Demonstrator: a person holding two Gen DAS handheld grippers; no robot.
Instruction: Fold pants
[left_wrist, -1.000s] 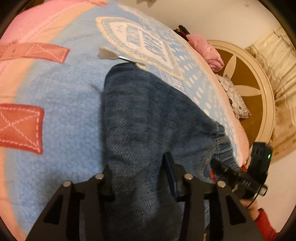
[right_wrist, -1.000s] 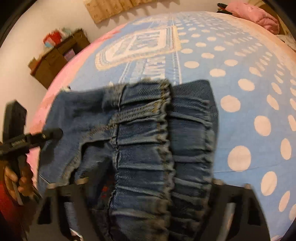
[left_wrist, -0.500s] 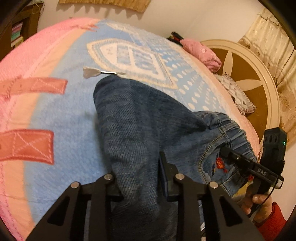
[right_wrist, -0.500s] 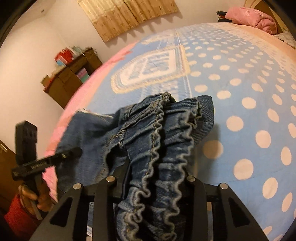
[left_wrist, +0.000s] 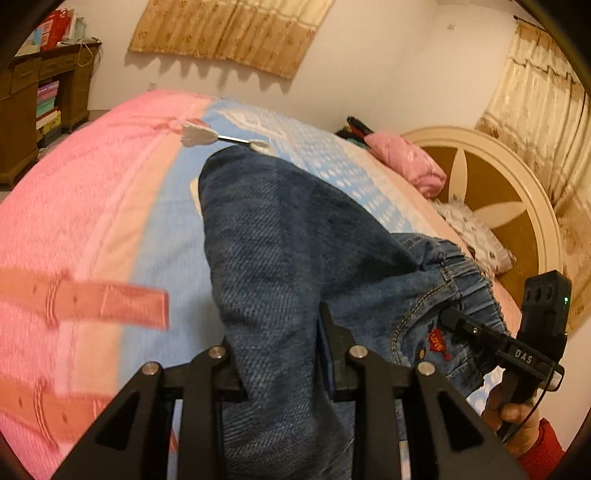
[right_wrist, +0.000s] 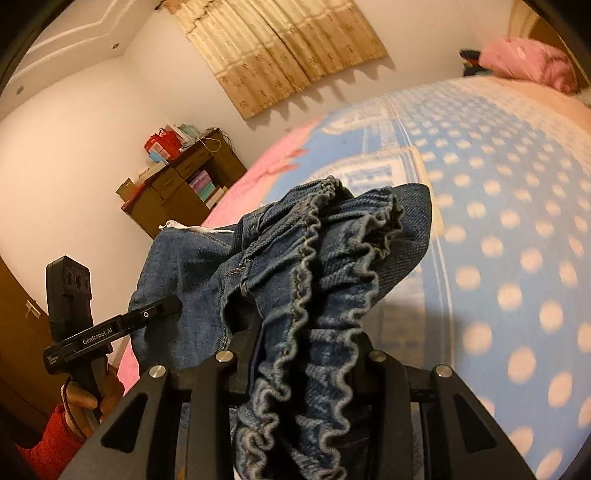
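Observation:
The pants are small blue denim jeans (left_wrist: 288, 251) with a ruffled elastic waistband (right_wrist: 321, 295), held up over the bed. My left gripper (left_wrist: 280, 354) is shut on the leg fabric, which hangs between its fingers. My right gripper (right_wrist: 306, 354) is shut on the bunched waistband. In the left wrist view the right gripper (left_wrist: 480, 332) grips the waistband at the right, near a red patch on a pocket. In the right wrist view the left gripper (right_wrist: 155, 310) holds the leg end at the left.
The bed has a pink and blue blanket (left_wrist: 92, 221) with polka dots (right_wrist: 517, 221). A white tool with a dark handle (left_wrist: 221, 136) lies on it. A pink pillow (left_wrist: 406, 162) and round headboard (left_wrist: 517, 206) are at the far end. A brown cabinet (right_wrist: 177, 192) stands by the wall.
Both grippers have lifted the jeans off the bed and tilted upward, so more wall and curtain shows. The waistband has bunched together in the right gripper.

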